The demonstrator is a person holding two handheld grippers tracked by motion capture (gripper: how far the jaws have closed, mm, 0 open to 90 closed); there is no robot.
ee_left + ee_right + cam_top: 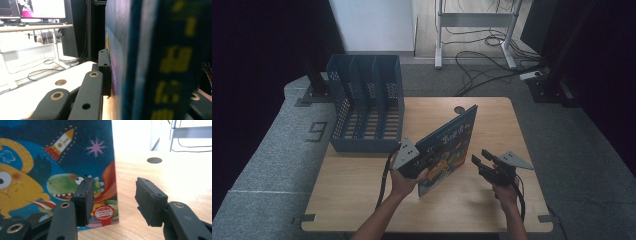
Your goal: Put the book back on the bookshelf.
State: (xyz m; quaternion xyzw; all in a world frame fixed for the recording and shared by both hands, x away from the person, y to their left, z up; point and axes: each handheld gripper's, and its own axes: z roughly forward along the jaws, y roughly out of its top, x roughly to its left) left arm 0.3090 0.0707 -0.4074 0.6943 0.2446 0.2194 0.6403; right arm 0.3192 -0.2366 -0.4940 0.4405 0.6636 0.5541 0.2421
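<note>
Table (362, 200) broad and mostly bare, blue file rack (367, 107) standing at far left corner with slots facing up. Book (447, 147) upright on its lower edge mid-table, clamped by left gripper (424, 159), likely mid-carry toward rack; next move calls for lifting clear over rack's front wall. Right gripper (479, 159) beside book, jaws apart, holding nothing.

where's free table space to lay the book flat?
Bare wood lies along the table's near edge, left of the left gripper, and at the far right beyond the book. The far left corner is taken by the blue file rack. The middle is crowded: book upright, right gripper beside it.
</note>
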